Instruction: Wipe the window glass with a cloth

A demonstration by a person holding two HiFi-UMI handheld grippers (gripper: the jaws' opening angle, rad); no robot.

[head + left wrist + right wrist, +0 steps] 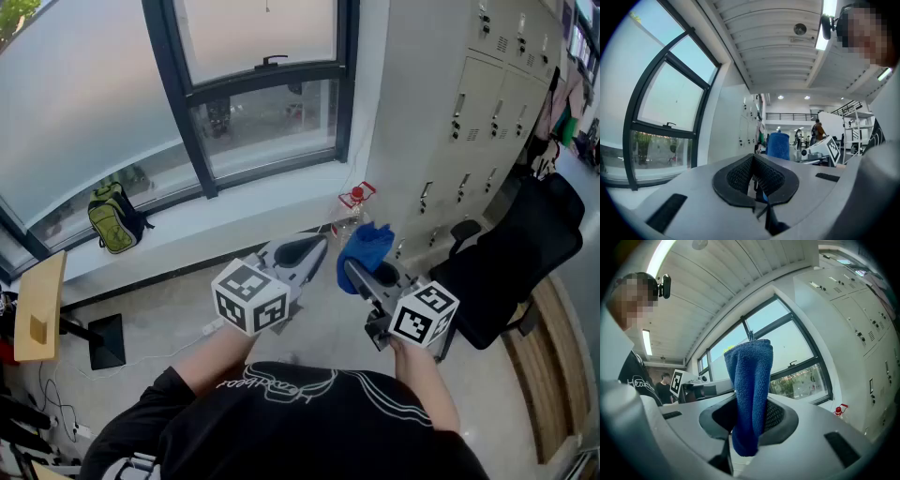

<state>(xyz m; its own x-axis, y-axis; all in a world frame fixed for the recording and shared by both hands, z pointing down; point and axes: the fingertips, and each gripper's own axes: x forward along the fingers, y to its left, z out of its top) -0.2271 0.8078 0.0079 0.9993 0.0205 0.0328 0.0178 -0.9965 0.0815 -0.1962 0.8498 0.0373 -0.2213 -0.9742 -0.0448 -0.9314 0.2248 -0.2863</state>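
The window glass (267,124) is set in dark frames above a white sill and also shows in the left gripper view (670,101) and the right gripper view (790,350). A blue cloth (366,251) sticks up from my right gripper (356,274), which is shut on it. In the right gripper view the cloth (750,394) stands upright between the pads of the right gripper (749,425). My left gripper (312,247) is held beside it on the left, shut, its pads meeting on nothing (755,180). Both point toward the window from well short of it. The cloth (778,146) shows past the left jaws.
Grey lockers (469,112) line the right wall, and a black chair (517,251) stands in front of them. A red-capped bottle (354,199) rests at the sill's right end. A green backpack (114,217) sits on the sill at left, above a wooden tabletop (39,305).
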